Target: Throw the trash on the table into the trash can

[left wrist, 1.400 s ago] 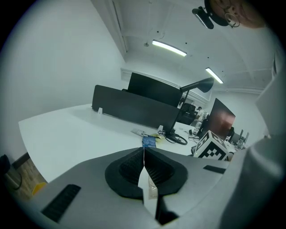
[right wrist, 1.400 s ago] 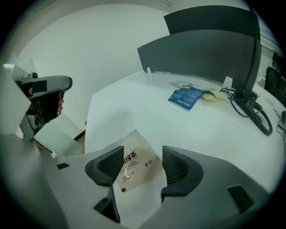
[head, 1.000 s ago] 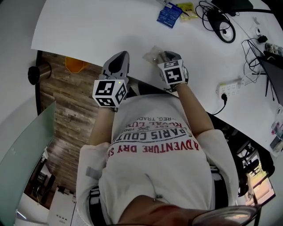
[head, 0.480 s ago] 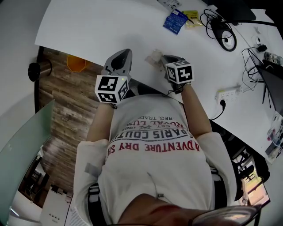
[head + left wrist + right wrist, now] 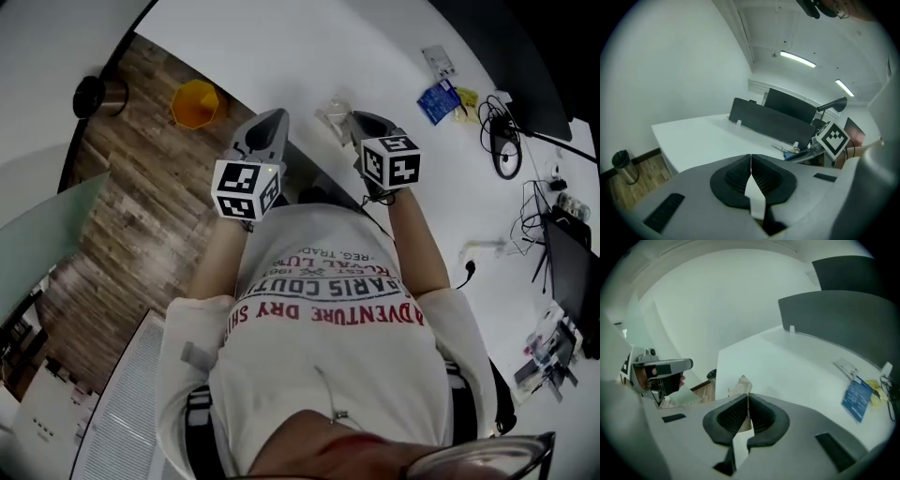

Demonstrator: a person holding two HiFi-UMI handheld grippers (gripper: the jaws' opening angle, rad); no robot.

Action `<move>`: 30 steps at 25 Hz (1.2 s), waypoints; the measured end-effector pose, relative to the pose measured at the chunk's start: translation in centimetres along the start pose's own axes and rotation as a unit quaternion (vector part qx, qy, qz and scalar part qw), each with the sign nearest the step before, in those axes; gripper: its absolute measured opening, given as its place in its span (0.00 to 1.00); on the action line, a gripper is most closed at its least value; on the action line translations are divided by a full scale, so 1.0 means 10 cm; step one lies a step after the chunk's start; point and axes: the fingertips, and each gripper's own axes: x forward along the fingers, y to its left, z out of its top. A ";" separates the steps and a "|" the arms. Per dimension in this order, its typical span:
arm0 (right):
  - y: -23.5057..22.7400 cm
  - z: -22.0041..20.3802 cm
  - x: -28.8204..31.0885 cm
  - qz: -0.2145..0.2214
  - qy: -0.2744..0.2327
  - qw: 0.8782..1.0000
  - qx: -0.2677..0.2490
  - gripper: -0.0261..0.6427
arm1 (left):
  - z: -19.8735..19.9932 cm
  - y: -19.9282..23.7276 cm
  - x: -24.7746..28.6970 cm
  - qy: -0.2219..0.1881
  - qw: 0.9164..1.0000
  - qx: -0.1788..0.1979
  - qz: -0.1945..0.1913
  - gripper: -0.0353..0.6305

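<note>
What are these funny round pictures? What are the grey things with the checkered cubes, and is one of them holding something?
There is no robot here. A person holds a tool in each hand, called a hand-held gripper, with two jaws that pinch. One picture comes from a camera on the person's head, looking down at their shirt and arms. The other two come from cameras riding on the tools. The left hand-held gripper is shut with nothing in it. The right hand-held gripper is shut on a crumpled wrapper. A blue packet lies on the white table. The orange bin on the floor looks like the trash can.
</note>
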 end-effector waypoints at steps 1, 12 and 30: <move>0.17 0.12 0.13 0.008 -0.002 1.000 -0.009 0.08 | 0.01 0.19 -0.10 -0.002 1.000 -0.008 0.012 0.09; 2.35 0.79 1.81 0.095 0.035 0.986 -0.130 0.08 | -0.24 2.51 -1.40 -0.030 0.982 -0.121 0.144 0.09; 3.49 -0.05 4.97 0.074 0.129 0.961 -0.235 0.08 | -2.02 4.88 -1.87 0.008 0.935 -0.269 0.231 0.09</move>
